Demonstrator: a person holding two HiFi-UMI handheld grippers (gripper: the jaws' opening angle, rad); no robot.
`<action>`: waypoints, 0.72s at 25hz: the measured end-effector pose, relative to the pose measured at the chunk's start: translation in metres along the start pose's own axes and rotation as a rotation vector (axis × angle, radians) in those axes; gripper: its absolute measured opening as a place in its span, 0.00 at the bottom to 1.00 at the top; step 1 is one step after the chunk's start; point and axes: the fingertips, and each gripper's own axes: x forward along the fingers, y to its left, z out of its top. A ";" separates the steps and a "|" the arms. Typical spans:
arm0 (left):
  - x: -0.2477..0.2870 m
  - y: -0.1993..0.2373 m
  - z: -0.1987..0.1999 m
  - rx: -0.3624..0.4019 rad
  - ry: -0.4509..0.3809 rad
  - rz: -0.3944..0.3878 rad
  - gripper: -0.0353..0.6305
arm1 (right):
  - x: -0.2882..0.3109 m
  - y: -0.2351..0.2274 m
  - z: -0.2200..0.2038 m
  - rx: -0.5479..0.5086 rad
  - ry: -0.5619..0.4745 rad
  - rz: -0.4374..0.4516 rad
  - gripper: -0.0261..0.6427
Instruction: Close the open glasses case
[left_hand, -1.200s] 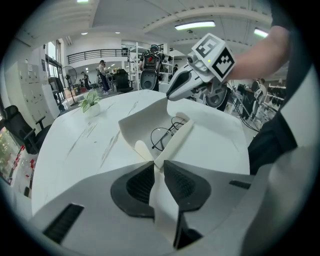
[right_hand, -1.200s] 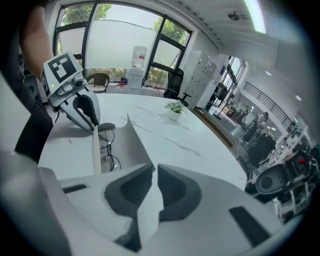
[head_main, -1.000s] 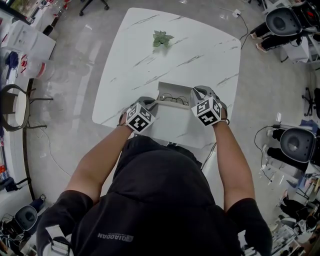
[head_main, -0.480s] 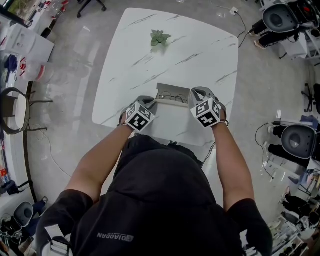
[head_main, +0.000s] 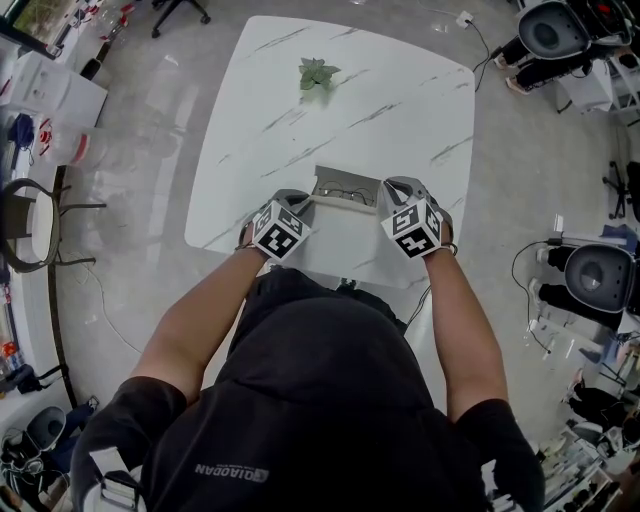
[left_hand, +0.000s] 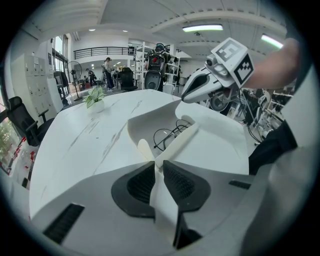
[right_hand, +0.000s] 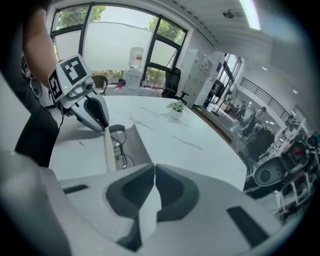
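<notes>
While pinching the lid (left_hand: 220, 142) with left gripper (left_hand: 156, 161), just tightened, and right gripper (right_hand: 154, 167), fold evenly over the glasses (left_hand: 167, 135).

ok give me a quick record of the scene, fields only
table: white marble, small plant at its far end
glasses case: open, at the near edge
glasses: lying inside the case
lid: not yet down, held at both ends
left gripper: shut on lid's left end, jaws just closed a little further
right gripper: shut on lid's right end
</notes>
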 end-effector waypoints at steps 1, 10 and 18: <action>0.000 0.000 0.000 0.001 0.001 0.000 0.14 | -0.001 0.001 0.000 0.001 0.000 -0.002 0.06; 0.001 0.000 -0.002 0.004 0.002 0.006 0.13 | -0.006 0.009 -0.006 -0.005 0.003 -0.011 0.06; 0.001 -0.001 -0.002 0.013 0.008 0.010 0.13 | -0.011 0.017 -0.009 0.003 -0.002 -0.018 0.06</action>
